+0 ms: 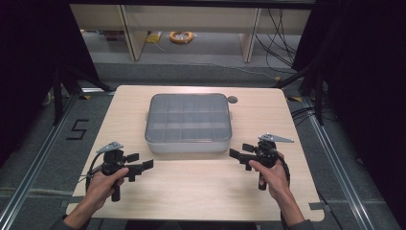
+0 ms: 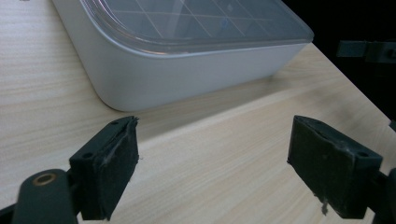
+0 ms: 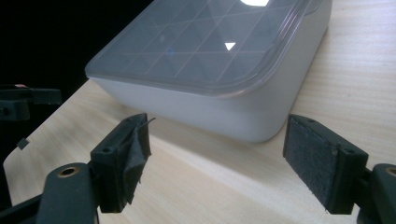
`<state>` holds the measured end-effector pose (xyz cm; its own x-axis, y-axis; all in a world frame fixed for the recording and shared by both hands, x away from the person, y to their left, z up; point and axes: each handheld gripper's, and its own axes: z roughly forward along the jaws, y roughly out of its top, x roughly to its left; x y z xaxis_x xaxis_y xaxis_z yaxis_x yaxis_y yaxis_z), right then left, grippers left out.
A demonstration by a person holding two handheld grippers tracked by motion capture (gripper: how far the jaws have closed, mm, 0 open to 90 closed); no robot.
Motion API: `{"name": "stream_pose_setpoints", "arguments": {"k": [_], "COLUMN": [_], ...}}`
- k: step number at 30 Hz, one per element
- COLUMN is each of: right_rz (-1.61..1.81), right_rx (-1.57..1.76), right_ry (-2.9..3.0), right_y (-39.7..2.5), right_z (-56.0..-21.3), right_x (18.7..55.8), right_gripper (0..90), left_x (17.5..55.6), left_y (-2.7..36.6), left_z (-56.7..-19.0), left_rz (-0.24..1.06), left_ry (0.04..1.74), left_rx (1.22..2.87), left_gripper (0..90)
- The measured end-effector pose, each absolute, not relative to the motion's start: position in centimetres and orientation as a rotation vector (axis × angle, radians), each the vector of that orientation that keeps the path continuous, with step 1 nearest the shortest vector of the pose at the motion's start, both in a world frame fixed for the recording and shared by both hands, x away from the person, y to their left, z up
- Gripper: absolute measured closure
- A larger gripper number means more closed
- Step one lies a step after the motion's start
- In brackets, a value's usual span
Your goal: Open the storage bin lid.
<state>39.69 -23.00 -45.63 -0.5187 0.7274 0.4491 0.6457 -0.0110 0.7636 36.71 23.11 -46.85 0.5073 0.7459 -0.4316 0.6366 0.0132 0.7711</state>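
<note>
Two grippers held low over pale wooden surface [image 1: 201, 187], one per hand. Left gripper [image 1: 142, 162] near the front left, gripped by left hand [image 1: 103, 184], aimed right toward the box; fingers [image 2: 112, 172] spread wide apart, nothing between them but bare wood. Right gripper [image 1: 239, 152] near the front right, gripped by right hand [image 1: 273, 175], aimed left; fingers [image 3: 317, 163] likewise wide open and empty. Grey divided box [image 1: 188, 123] under a clear lid [image 1: 188, 115], flat on the surface at its middle, between the two grippers and a little farther back, touched by neither. Grid of compartments visible through the lid; contents not discernible. Small round grey object [image 1: 232, 99] just beside the box's far right corner. Box's near corner close ahead of each pair of fingers in both gripper views.
</note>
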Motion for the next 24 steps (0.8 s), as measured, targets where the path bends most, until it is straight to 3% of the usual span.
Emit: {"name": "stream_pose_setpoints", "arguments": {"k": [2,24], "right_rz": [1.553,1.555], "right_rx": [1.48,1.501], "right_ry": [2.14,2.082], "right_y": [-23.0,-23.1], "right_z": [-45.6,-45.9], "right_x": [40.0,46.2], "right_gripper": [23.8,25.4], "left_x": [36.9,41.3], "left_y": [23.1,24.0], "left_z": [-46.9,-46.9], "left_rz": [0.171,0.125], "left_ry": [1.191,1.289], "left_rx": [1.701,1.629], "left_gripper": [15.7,16.9]}}
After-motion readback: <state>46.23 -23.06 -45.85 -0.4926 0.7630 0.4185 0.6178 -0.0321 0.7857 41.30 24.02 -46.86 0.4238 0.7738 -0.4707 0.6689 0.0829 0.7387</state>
